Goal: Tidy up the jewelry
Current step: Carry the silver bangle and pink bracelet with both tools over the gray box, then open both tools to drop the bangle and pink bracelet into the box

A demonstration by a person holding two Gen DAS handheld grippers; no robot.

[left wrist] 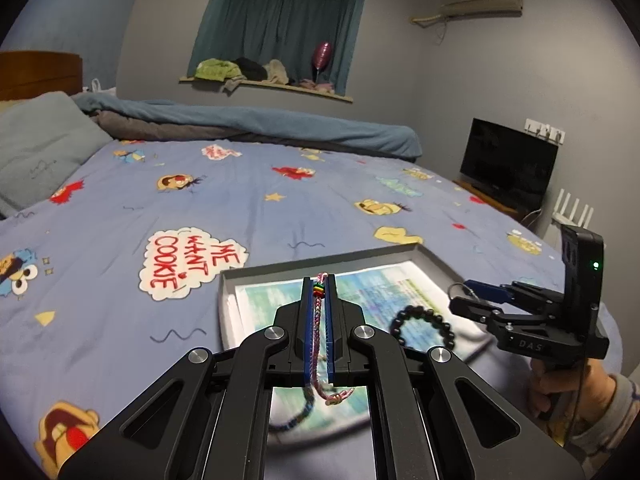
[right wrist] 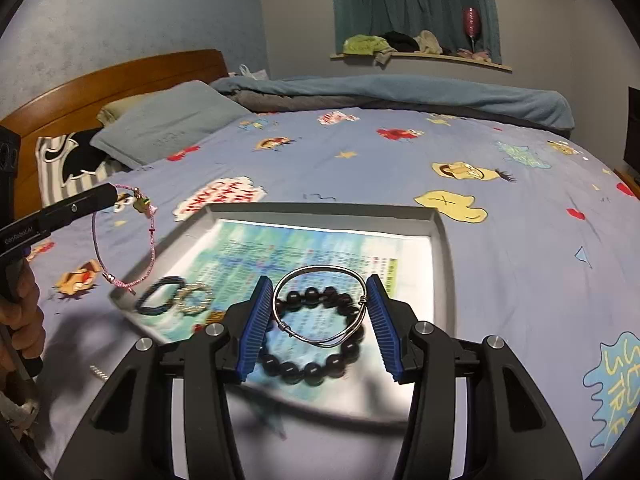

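Note:
My left gripper is shut on a pink braided cord bracelet, which hangs as a loop above the left edge of the grey tray. My right gripper holds a silver wire bangle between its blue pads, above the tray. Under it a black bead bracelet lies on the printed paper lining the tray. A dark blue woven bracelet and a pale bead bracelet lie at the tray's left front.
The tray sits on a blue cartoon-print bedsheet. Pillows and a wooden headboard are at far left, a rolled blanket at the back. A TV stands on the right.

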